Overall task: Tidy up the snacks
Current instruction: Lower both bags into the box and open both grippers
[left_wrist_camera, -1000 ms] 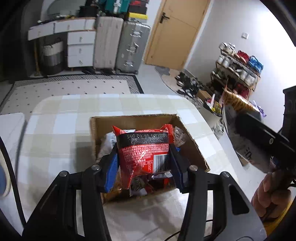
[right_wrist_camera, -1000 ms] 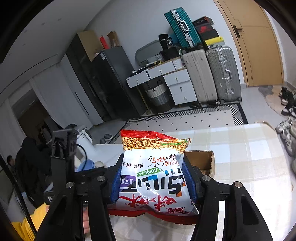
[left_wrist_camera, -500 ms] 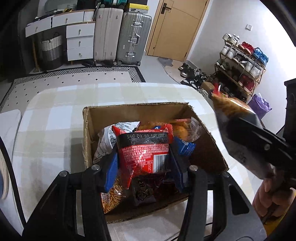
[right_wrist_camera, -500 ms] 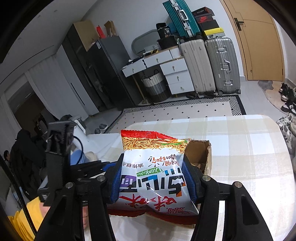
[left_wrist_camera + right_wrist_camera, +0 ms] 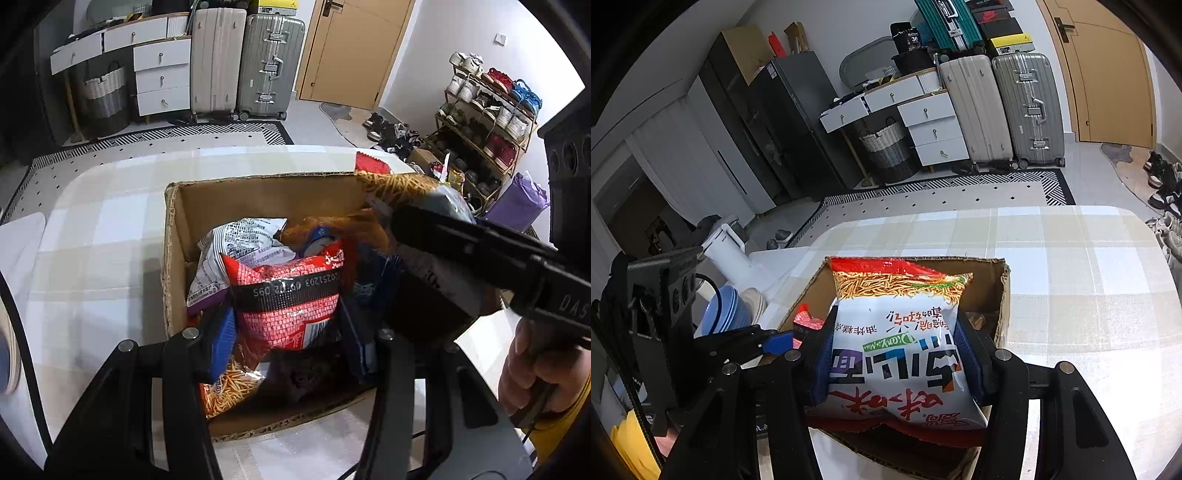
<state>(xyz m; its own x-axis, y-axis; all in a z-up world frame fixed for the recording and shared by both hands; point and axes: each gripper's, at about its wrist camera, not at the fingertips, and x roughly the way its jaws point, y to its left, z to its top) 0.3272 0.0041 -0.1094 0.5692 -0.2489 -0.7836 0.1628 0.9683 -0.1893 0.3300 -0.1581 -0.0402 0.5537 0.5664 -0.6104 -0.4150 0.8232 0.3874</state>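
Stowing is the step in hand: our left claw (image 5: 286, 325) pinches a red crinkly foil snack packet (image 5: 288, 299), and our right claw (image 5: 894, 354) pinches a white plastic noodle-snack bag (image 5: 897, 350). Both packets hang over the open brown cardboard box (image 5: 173, 266), which sits just ahead of and beneath the claws, half full. Next, we judge, each claw needs a free gap below before letting go.

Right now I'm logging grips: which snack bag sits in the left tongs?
The red crinkly packet with the black date band, over the cardboard box; the white noodle-print bag is in the right tongs.
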